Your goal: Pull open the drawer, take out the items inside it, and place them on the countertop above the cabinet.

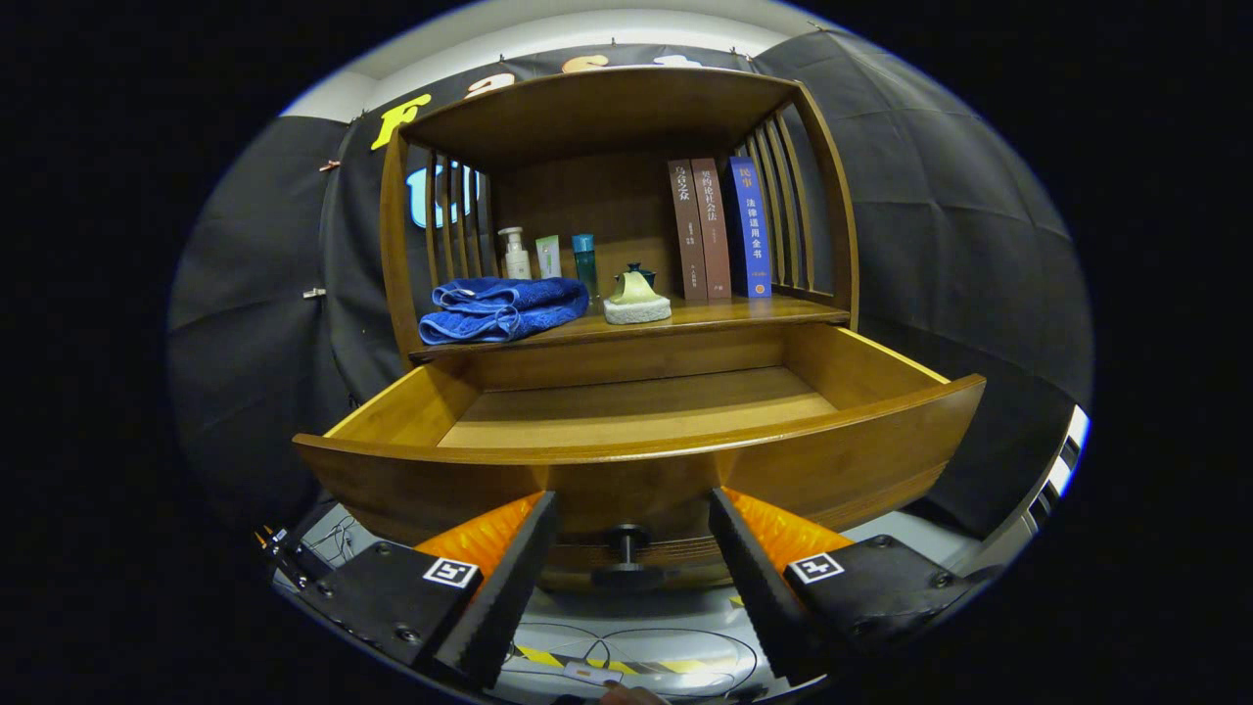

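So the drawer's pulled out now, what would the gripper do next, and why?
Probably release and back off the knob, which sits between the open gripper fingers. The drawer is open and its floor looks bare; the blue towel and sponge lie on the countertop.

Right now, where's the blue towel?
In the gripper view, the folded blue towel lies on the countertop above the open drawer, at its left end, left of the small bottles, far beyond the open gripper.

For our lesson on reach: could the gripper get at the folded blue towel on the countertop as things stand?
Probably yes. The gripper is open, fingers either side of the drawer knob. The blue towel lies beyond the open drawer, at the countertop's front edge, nothing before it.
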A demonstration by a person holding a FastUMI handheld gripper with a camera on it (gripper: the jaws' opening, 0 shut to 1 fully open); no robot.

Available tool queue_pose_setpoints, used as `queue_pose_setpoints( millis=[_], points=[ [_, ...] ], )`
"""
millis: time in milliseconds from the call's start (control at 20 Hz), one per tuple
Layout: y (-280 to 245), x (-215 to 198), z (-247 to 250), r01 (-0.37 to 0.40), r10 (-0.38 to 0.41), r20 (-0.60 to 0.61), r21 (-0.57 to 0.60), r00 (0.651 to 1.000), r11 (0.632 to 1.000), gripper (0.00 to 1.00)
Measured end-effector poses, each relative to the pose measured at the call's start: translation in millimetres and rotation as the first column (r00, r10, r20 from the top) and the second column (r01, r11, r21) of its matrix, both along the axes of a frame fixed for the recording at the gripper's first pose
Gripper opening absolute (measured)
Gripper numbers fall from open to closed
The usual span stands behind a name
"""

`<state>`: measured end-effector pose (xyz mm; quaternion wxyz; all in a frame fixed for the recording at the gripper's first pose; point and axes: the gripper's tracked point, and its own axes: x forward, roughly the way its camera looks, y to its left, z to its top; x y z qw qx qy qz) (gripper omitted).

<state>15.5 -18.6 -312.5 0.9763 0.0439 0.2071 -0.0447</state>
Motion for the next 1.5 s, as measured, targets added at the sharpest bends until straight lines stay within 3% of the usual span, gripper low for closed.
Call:
queue_pose_setpoints(
  millis=[300, 1050, 1500],
  points=[
    [0, 20, 0, 0.002, -0.002, -0.004, 0.002, 1.000, 1.000, 0.99],
    [-14, 135, -14, 0.002, -0.002, 0.014, -0.014, 1.000, 1.000, 0.99],
    [-16, 171, -21, 0.007, -0.007, 0.010, -0.013, 1.000, 1.000, 0.99]
  ],
)
